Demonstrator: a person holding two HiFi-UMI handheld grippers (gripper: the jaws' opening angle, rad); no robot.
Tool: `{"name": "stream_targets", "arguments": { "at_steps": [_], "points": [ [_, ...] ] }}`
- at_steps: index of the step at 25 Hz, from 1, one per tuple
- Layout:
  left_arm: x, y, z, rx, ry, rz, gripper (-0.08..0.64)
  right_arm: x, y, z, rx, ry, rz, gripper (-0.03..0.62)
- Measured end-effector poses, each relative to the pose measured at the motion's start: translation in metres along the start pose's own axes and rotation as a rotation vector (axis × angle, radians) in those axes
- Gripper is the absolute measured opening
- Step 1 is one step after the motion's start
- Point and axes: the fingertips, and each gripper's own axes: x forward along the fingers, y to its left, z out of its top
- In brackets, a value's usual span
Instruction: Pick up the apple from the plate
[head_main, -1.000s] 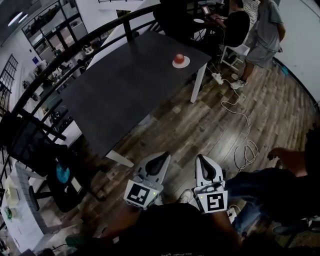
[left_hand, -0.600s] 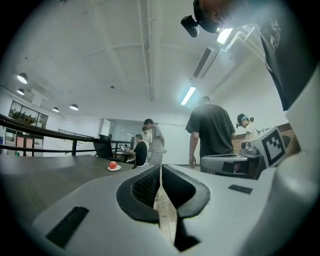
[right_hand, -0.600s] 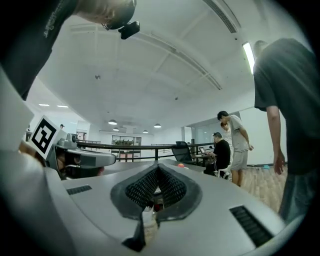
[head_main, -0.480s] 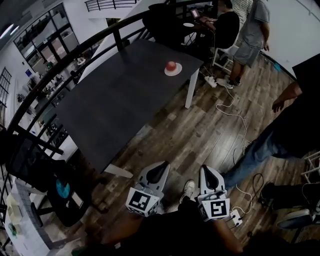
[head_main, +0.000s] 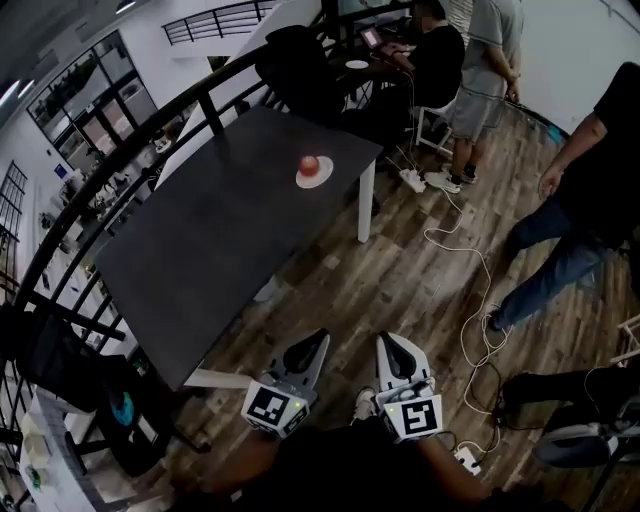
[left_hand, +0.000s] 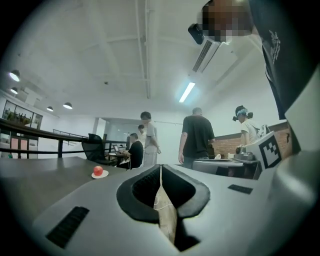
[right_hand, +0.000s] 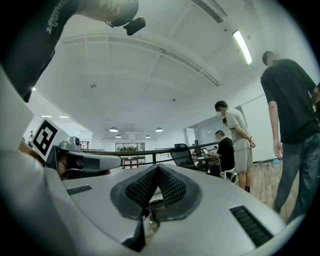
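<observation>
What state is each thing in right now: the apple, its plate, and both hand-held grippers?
apple: resting on the plate, untouched.
plate: flat on the table near its far corner, apple on it.
left hand-held gripper: shut, empty, over the floor, far from the apple.
right hand-held gripper: shut, empty, beside the left one, also far from the apple.

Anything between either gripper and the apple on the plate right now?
Nothing visible. The apple sits on its plate near the far corner of the table, and no object stands on the dark top between. The left gripper and right gripper, both shut, are off the near end, over the floor.
</observation>
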Motion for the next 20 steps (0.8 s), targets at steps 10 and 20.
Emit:
{"name": "stream_targets", "arguments": {
  "at_steps": [10, 20],
  "points": [
    [0.078, 0.009, 0.010, 0.013, 0.030, 0.057, 0.031, 0.034, -0.086, 0.003, 0.032, -0.026, 0.002, 0.020],
    [0.124, 0.044, 0.012, 0.036, -0.019, 0.110, 0.031, 0.070, -0.130, -0.009, 0.054, -0.026, -0.019, 0.020]
  ]
}}
